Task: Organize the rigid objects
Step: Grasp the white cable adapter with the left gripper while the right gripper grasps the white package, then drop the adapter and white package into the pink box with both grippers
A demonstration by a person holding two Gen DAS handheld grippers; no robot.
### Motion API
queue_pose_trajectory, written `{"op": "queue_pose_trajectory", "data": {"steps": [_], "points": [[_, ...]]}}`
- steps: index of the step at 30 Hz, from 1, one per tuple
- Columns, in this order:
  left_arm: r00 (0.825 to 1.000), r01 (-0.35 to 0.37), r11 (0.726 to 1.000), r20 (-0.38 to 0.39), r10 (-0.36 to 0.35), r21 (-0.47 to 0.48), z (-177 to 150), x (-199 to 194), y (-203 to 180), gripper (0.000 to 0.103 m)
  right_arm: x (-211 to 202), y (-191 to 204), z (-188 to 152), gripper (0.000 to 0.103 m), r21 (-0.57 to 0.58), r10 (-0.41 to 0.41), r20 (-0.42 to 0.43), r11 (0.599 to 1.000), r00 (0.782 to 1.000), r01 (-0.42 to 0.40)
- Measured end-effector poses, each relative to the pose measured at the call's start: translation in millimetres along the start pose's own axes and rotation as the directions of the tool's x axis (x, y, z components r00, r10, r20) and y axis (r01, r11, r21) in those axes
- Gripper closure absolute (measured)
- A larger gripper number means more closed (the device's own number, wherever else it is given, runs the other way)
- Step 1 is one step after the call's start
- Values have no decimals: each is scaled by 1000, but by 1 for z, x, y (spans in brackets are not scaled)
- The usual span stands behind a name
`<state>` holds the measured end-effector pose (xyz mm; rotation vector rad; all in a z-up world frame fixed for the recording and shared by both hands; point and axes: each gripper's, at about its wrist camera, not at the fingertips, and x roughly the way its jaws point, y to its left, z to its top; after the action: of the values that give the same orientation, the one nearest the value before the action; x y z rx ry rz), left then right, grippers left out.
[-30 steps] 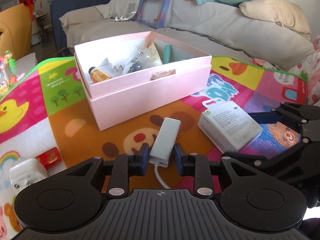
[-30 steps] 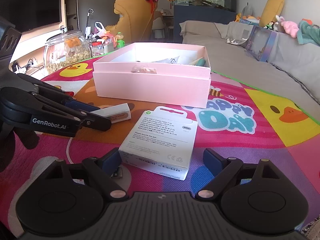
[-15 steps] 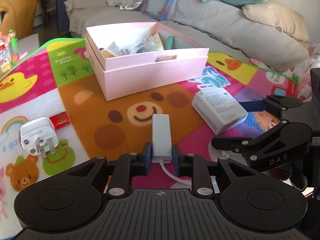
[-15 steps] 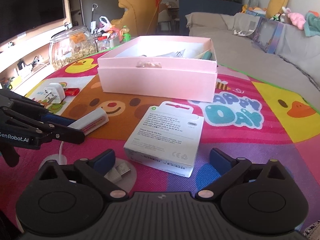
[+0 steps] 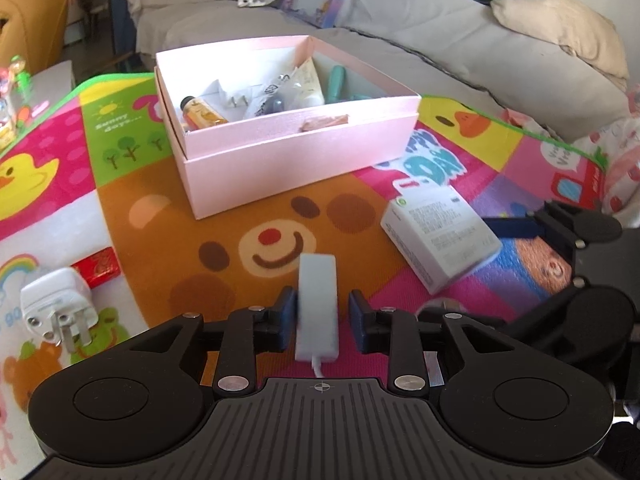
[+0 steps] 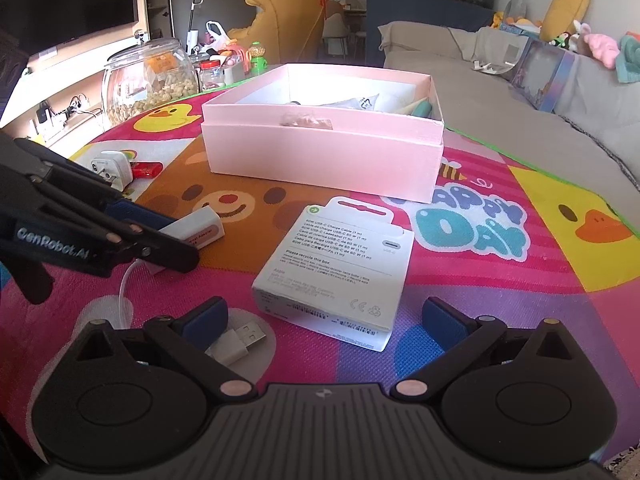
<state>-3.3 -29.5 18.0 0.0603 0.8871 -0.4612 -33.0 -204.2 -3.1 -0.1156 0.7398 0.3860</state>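
Observation:
A white adapter (image 5: 317,306) with a thin cable lies between the fingers of my left gripper (image 5: 322,314). The jaws stand a little apart from its sides, open. The adapter also shows in the right wrist view (image 6: 191,234), with its USB plug (image 6: 239,343) on the mat. My right gripper (image 6: 325,320) is open around the near end of a white cable box (image 6: 340,270), also in the left wrist view (image 5: 438,240). An open pink box (image 5: 280,148) holding several small items stands beyond, also in the right wrist view (image 6: 324,152).
A white wall plug (image 5: 56,308) and a red lighter (image 5: 98,266) lie at the left on the colourful play mat (image 5: 60,184). A glass jar (image 6: 150,80) stands at the mat's far left. A grey sofa (image 5: 440,40) runs behind.
My left gripper has loosened around the adapter: its jaws now stand apart from its sides. It pulled back, then came closer to the pink box. The right gripper stays open at the cable box.

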Motion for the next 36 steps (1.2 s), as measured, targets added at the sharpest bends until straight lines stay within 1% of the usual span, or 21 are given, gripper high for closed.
{"op": "queue_pose_trajectory", "data": {"steps": [3, 5, 7, 8, 13, 16, 18, 20, 21, 22, 24, 25, 26, 28, 30, 31, 33, 35, 36], "points": [[1000, -5, 1000, 6, 5, 19, 0, 1, -2, 72, 1, 0, 2, 0, -2, 6, -16, 1000, 1000, -6], [1000, -13, 999, 18, 12, 46, -3, 0, -3, 74, 1, 0, 3, 0, -7, 7, -22, 1000, 1000, -7], [1000, -11, 999, 27, 9, 49, -7, -2, -2, 76, 1, 0, 2, 0, -18, 10, -16, 1000, 1000, -11], [1000, -6, 999, 28, 5, 40, -7, -3, 0, 77, 0, -1, 1, 0, -22, 15, -8, 1000, 1000, -15], [999, 26, 999, 44, -24, -30, -12, -8, 9, 78, -2, -2, -2, 0, -9, 18, 13, 1000, 1000, -17], [998, 24, 996, 53, -20, -84, -15, -11, 11, 78, -1, -3, 1, 0, 15, 9, 7, 1000, 1000, -9], [999, 15, 993, 48, -9, -119, -15, -12, 10, 78, 1, -3, 5, 0, 50, 1, -3, 999, 1000, -1], [999, 4, 995, 42, 0, -99, -16, -13, 6, 78, 3, -5, 10, 0, 89, -2, -7, 996, 1000, 3], [999, -2, 997, 43, 5, -71, -16, -14, 4, 78, 5, -6, 13, 3, 100, -9, -8, 995, 1000, 10], [999, -10, 999, 48, 12, -42, -18, -13, 1, 78, 6, -6, 16, 9, 101, -27, -6, 994, 1000, 27], [997, -36, 999, 67, 36, 6, -23, -14, -5, 78, 10, -4, 21, 18, 81, -66, -9, 995, 998, 67], [995, -56, 998, 78, 54, 32, -25, -14, -10, 78, 11, -3, 22, 25, 70, -70, -11, 995, 997, 71], [993, -77, 995, 92, 72, 61, -28, -15, -14, 78, 11, -3, 23, 26, 60, -74, -10, 995, 997, 74], [987, -118, 988, 121, 105, 105, -34, -16, -23, 78, 8, -1, 23, 32, 40, -69, -10, 997, 998, 69], [983, -136, 984, 143, 119, 115, -39, -18, -27, 78, 1, -1, 22, 33, 28, -59, -8, 998, 998, 60], [984, -124, 985, 146, 106, 116, -41, -20, -27, 78, -2, -1, 22, 34, 24, -55, -6, 998, 998, 55], [988, -55, 993, 152, 38, 106, -42, -28, -24, 79, -14, -1, 23, 34, 12, -48, 11, 999, 999, 48], [982, -5, 996, 186, -11, 88, -37, -41, -21, 79, -29, -3, 30, 34, 8, -46, 49, 999, 998, 46], [976, 1, 996, 215, -20, 87, -30, -49, -20, 79, -38, -5, 37, 34, 13, -49, 82, 999, 995, 48]]}}
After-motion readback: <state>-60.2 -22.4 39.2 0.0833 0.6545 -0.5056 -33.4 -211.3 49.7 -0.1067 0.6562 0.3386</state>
